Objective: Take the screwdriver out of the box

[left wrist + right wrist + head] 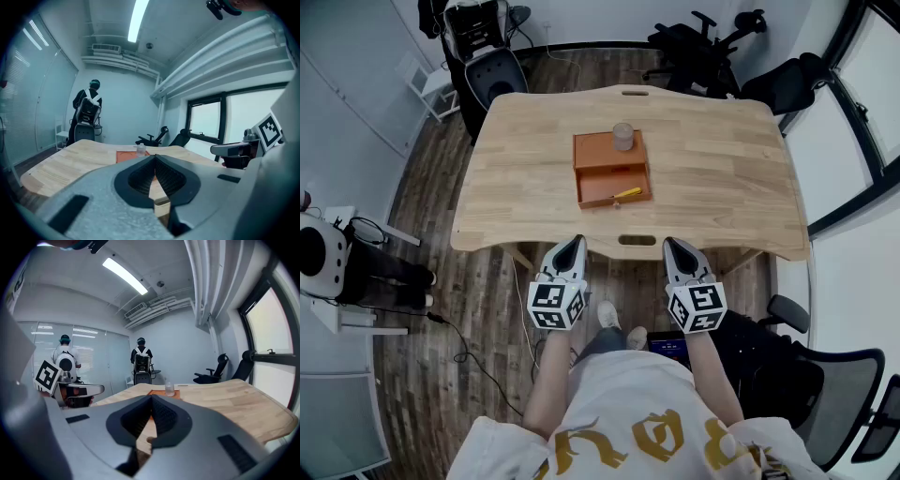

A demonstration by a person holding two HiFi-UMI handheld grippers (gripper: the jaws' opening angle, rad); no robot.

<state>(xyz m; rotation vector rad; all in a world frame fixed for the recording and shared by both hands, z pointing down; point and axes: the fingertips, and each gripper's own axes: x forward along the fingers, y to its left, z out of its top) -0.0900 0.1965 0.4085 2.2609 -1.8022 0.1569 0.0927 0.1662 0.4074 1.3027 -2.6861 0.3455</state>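
A yellow screwdriver lies in the open front half of an orange box, slanting towards the tray's front right corner. It is too small in the head view to tell handle from tip. The box sits near the middle of a pale wooden table, and a flat lid covers its back half. What looks like a small clear jar stands upright on that lid, at its far edge.

Both grippers are well apart from the box. They are held side by side at the table's near edge, each pointing towards the box. The left gripper has its jaws closed, tips touching, with nothing between them. The right gripper is the same: jaws closed, tips meeting, empty. An oval slot cut near the table's edge lies between the two grippers. In both gripper views the box and jar show low and far off across the tabletop, just beyond the meeting tips.

The person stands at the near edge in a white shirt with gold print, both arms reaching forward. The floor is dark wood planks. Black office chairs stand beyond the table's far side, and another chair is close on the person's right. A white machine with trailing cables stands on the floor to the left.
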